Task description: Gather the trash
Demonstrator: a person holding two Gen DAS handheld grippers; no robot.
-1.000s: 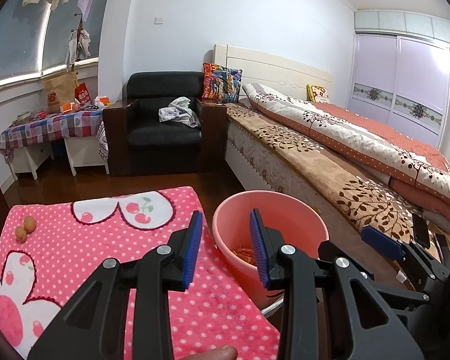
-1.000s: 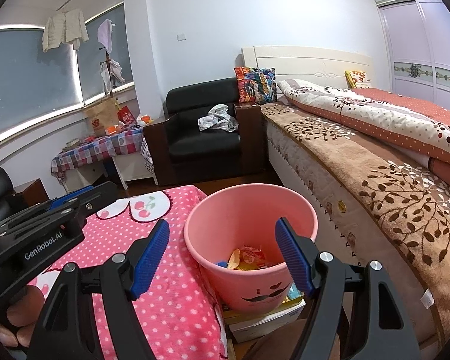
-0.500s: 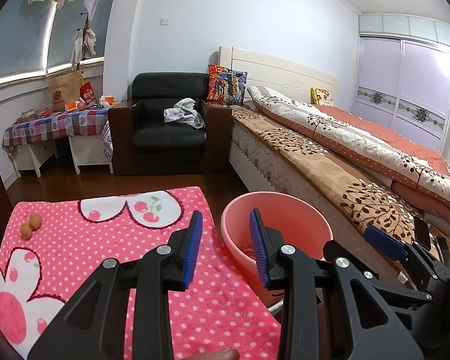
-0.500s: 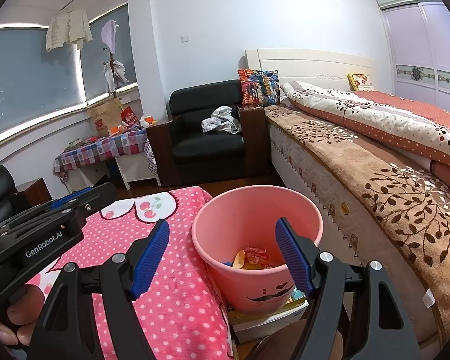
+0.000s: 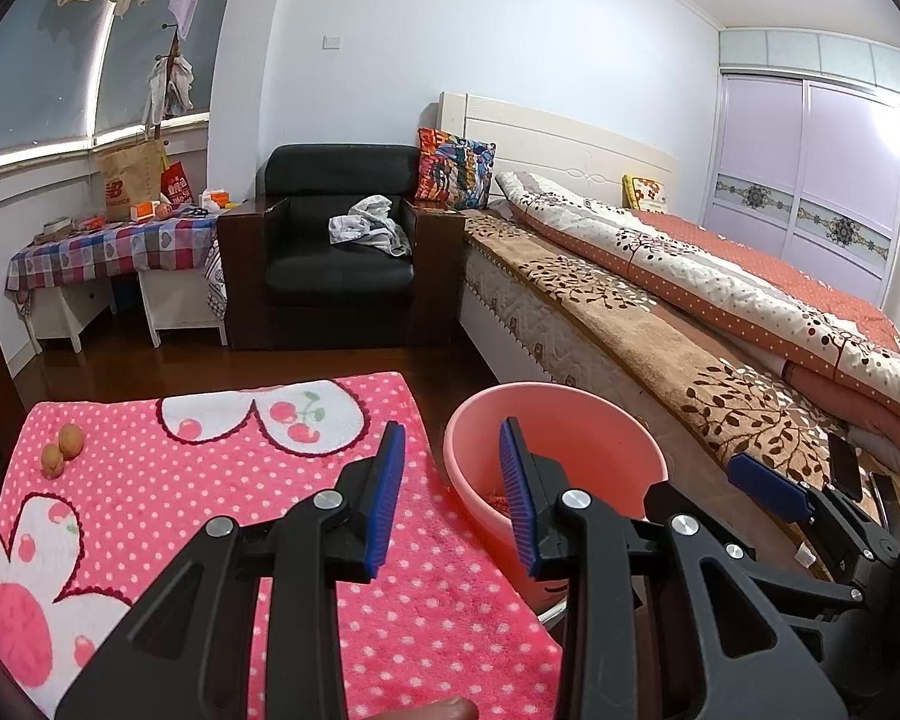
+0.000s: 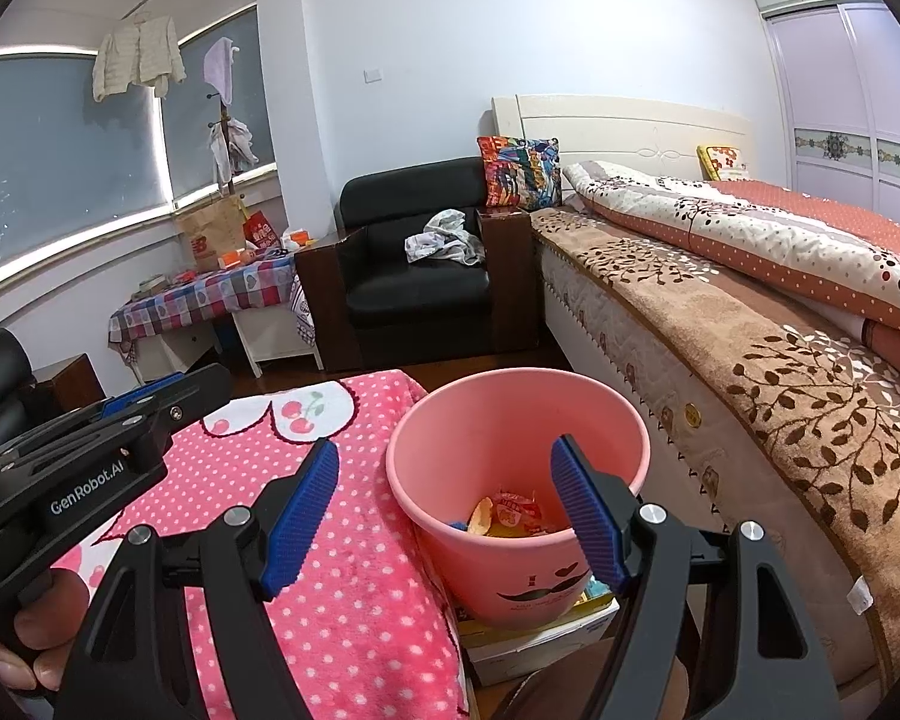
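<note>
Two grippers, and neither has budged over the last second, so we're in a pause here. The left gripper (image 5: 450,450) hangs over the near right edge of the tabletop (image 5: 210,480) with its jaws partly parted and nothing between them. The right gripper (image 6: 444,462) sits with its jaws released wide, also empty, and the bucket (image 6: 450,552) shows through the gap at twelve o'clock.

So what has changed? Almost nothing: the views have drifted a touch, the jaws haven't moved at all, and no piece has gone in or come out. The wrappers (image 6: 510,516) lie in the bottom of the bucket, which stands on a box (image 6: 540,636) between the tabletop and the bed (image 6: 750,360).

For the task, we read this as a lull after a drop, with both grippers free for the next pick. The pink dotted cloth looks nearly bare from where we are. Only two small round tan things (image 5: 63,447) remain, touching each other out at ten o'clock near the far left corner. Whether they're rubbish or fruit we can't tell. If they count, the left gripper is the nearer one, we'd say.
</note>
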